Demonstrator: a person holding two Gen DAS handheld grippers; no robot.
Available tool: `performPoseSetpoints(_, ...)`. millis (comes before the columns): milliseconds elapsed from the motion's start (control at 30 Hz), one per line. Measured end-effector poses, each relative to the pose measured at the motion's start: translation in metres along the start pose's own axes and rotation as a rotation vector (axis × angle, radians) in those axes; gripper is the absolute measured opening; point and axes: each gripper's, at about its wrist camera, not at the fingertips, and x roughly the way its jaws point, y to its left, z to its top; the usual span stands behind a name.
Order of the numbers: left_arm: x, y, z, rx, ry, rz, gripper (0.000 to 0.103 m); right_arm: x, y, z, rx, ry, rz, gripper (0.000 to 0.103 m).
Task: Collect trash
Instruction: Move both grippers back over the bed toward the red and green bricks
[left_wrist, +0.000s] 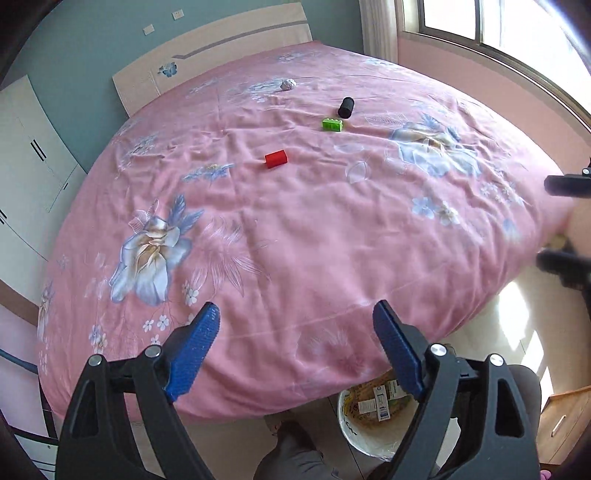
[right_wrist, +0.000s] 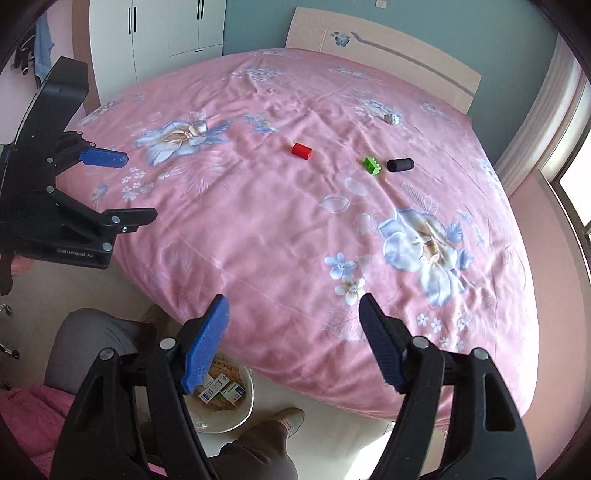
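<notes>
A crumpled paper ball (left_wrist: 288, 84) (right_wrist: 391, 118) lies far up the pink flowered bed (left_wrist: 295, 236) (right_wrist: 295, 229), near the headboard. A red block (left_wrist: 276, 159) (right_wrist: 301, 151), a green brick (left_wrist: 332, 124) (right_wrist: 371, 165) and a black cylinder (left_wrist: 345, 107) (right_wrist: 400, 164) lie mid-bed. A white trash bin (left_wrist: 354, 432) (right_wrist: 248, 398) holding wrappers stands on the floor at the bed's foot. My left gripper (left_wrist: 295, 325) (right_wrist: 136, 186) is open and empty above the bed's foot edge. My right gripper (right_wrist: 293, 314) (left_wrist: 554, 221) is open and empty, also at the foot edge.
A wooden headboard (left_wrist: 207, 62) (right_wrist: 388, 55) and a white wardrobe (left_wrist: 33, 155) (right_wrist: 166, 29) stand beyond the bed. A window (left_wrist: 498, 26) is at the right. The person's legs (left_wrist: 295, 454) (right_wrist: 255, 450) stand beside the bin.
</notes>
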Motion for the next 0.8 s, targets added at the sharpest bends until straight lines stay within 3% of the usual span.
performPoseSetpoints(333, 0.038, 0.03, 0.081, 0.01, -0.022, 0.02, 0.087, 0.026, -0.052, 0.084, -0.02, -0.051, -0.047, 0.074)
performPoseSetpoints(800, 0.162, 0.055, 0.152, 0.016, 0.038, -0.021, 0.087, 0.149, -0.124, 0.16, 0.011, -0.012, -0.037, 0.074)
